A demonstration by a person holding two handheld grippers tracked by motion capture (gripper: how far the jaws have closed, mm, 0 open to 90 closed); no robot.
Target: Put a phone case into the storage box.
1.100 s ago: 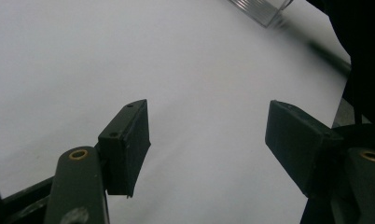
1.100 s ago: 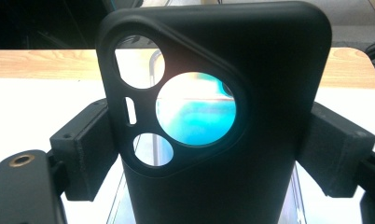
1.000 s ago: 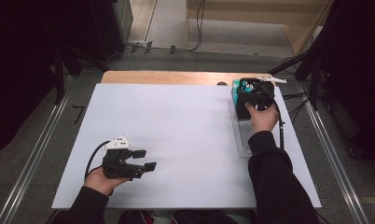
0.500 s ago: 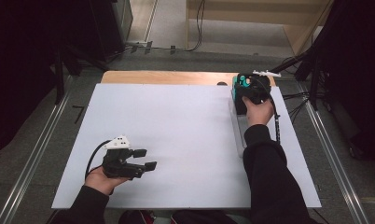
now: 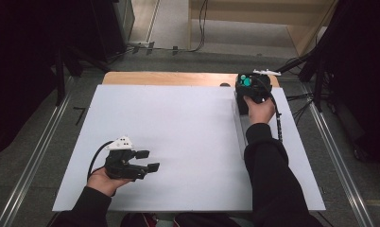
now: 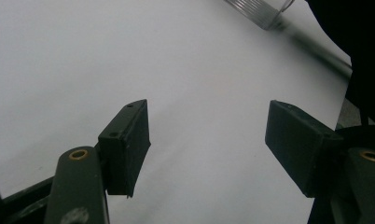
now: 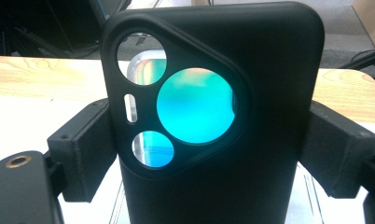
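A black phone case (image 7: 269, 93) with a three-hole camera cutout stands upright between the jaws of my right gripper (image 7: 213, 149), and teal shows through the holes. Both pads press on its sides, so the gripper is shut on it. From above, that gripper (image 5: 250, 92) and the case (image 5: 245, 81) sit at the far right of the white board (image 5: 193, 127). My left gripper (image 5: 148, 160) rests near the front left of the board. Its jaws stand open with nothing between them, over bare white surface (image 6: 209, 140).
A clear ribbed tray (image 5: 240, 124) lies along the board's right side under the right forearm, and its corner (image 6: 260, 7) is seen from the left gripper. A wooden tabletop edge (image 5: 169, 78) runs behind the board. A small white object (image 5: 266, 72) lies at the back right.
My right hand has carried the phone case a little farther back and to the left. The left gripper has stayed in place.
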